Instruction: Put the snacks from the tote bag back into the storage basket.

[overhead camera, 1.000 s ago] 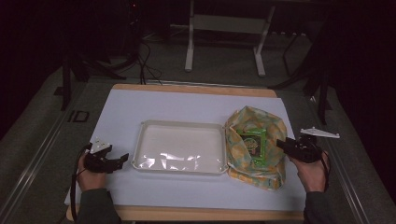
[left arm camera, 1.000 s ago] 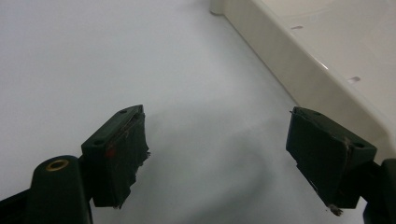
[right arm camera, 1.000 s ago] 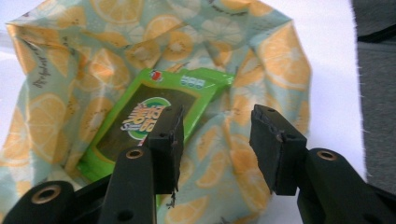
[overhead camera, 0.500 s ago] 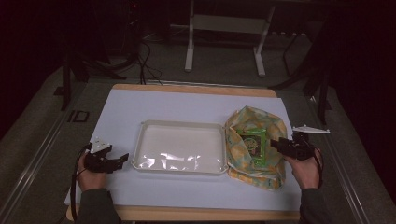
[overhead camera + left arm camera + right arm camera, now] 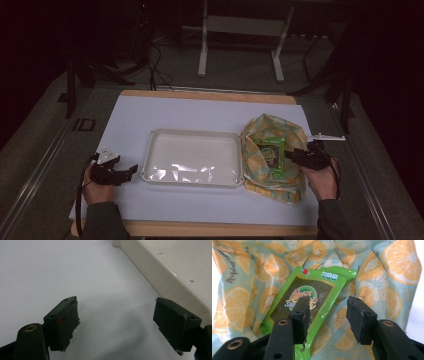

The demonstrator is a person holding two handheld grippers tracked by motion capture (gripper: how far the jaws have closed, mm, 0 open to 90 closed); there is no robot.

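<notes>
Since a moment ago, our right gripper (image 5: 294,155) has slid a bit further in over the fruit-print cloth (image 5: 260,130), toward the green snack packet (image 5: 272,156). Its jaws have just been opening, and nothing is between them yet. Our left gripper (image 5: 131,170) has not moved; it rests on the white table cover (image 5: 200,112), just beside the cream tray (image 5: 192,135), with its jaws spread wide and empty.

We think the step now is reaching for the packet to pick it up. In the right gripper view, the right gripper (image 5: 327,312) hangs over the packet's (image 5: 310,290) lower right edge, with one jaw over the packet and the other over the cloth (image 5: 262,260). We cannot tell if the pads touch it yet.

Next, we would need to go a little lower, get the packet's edge between the jaws, and squeeze. We should take care not to pinch the cloth too.

That packet is flat and shiny. It is bright green with a dark middle, a round picture and yellow letters. It lies tilted on the crumpled cloth, which has orange and kiwi slices on it. This cloth sits at the tray's right side, touching it. Maybe the packet goes into the empty tray.
</notes>
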